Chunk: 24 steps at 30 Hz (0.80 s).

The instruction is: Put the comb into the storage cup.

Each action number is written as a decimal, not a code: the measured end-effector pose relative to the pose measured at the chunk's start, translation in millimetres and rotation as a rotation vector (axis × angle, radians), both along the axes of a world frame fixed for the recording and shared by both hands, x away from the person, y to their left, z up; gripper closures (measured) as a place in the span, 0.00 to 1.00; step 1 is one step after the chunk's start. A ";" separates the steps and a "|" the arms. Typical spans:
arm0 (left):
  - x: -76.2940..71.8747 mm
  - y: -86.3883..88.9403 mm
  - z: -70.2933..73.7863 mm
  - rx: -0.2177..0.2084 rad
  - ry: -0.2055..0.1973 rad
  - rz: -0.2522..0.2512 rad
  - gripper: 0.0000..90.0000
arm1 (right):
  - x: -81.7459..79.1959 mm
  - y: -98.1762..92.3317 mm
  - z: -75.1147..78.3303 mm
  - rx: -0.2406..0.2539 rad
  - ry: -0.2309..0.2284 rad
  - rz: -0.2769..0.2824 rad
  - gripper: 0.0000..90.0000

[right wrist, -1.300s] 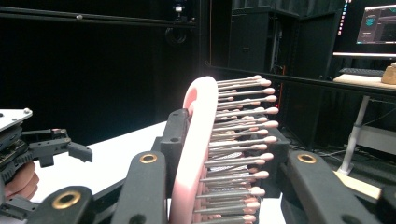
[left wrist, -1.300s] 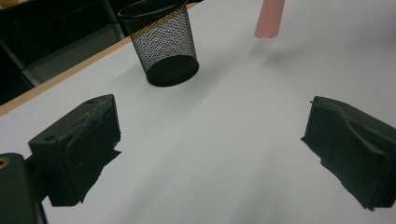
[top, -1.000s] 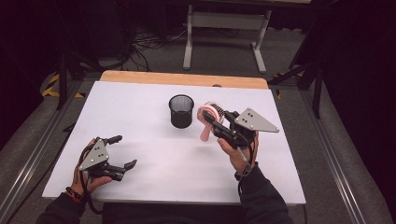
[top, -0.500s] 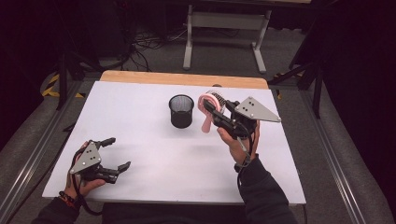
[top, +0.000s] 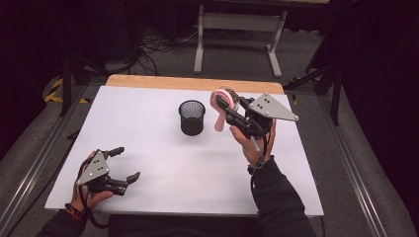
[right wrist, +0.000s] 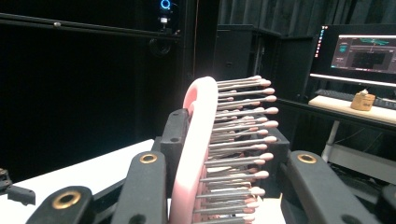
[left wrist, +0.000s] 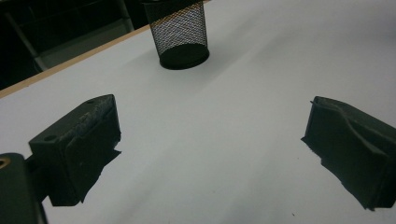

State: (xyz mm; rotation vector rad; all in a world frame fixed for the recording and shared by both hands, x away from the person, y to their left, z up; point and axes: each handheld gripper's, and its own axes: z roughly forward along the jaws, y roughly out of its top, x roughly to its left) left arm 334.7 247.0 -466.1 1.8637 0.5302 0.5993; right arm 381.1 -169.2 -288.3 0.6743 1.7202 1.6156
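at the near left of the white table (top: 148, 163), the high view shows the left gripper (top: 121, 165) lying low in the person's hand, its jaws spread wide and grasping nothing. its own view adds what the high view cannot: bare table between the two black jaws, each casting a shadow on the surface, and the cup (left wrist: 180, 32) ahead at the top, its mesh wall seen from the side. in the high view that cup (top: 191, 117) stands upright in the middle of the table, and there one looks down into its dark mouth. just right of the cup, lifted off the table, the right gripper (top: 227, 106) is clenched on a pink brush (top: 221, 108), whose handle hangs down below the jaws. the right gripper view shows the brush (right wrist: 196, 154) close up, standing between the jaws with its pink back to the left and rows of ball-tipped bristles pointing right; behind it are a dark wall and a lit monitor (right wrist: 366, 49) on a desk.
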 end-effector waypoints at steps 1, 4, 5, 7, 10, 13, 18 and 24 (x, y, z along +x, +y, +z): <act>0.0 -0.2 0.0 -0.003 -0.002 0.001 0.05 | 1.2 -0.3 1.3 0.000 -0.006 -0.003 0.70; 1.3 -0.7 -0.8 -0.018 0.002 0.001 0.06 | 4.1 0.2 4.3 0.004 -0.007 -0.007 0.70; 1.4 -1.0 -1.1 -0.021 0.005 0.002 0.06 | 4.5 0.3 4.8 0.002 -0.010 -0.008 0.70; 1.8 -1.2 -1.4 -0.017 0.007 -0.002 0.06 | 6.0 1.0 7.3 0.002 -0.014 -0.010 0.70; 2.0 -1.3 -1.7 -0.015 0.008 -0.004 0.05 | 8.7 1.2 10.0 0.000 -0.018 -0.015 0.70; 1.7 -1.4 -1.9 -0.008 0.011 -0.003 0.06 | 11.8 1.0 12.7 0.013 -0.015 -0.014 0.70; 2.3 -0.9 -2.0 -0.016 0.007 -0.001 0.06 | 15.7 3.5 17.1 0.003 -0.022 -0.022 0.70; 1.7 -1.2 -1.5 -0.012 0.005 -0.008 0.06 | 20.3 6.1 21.5 0.009 -0.026 -0.031 0.70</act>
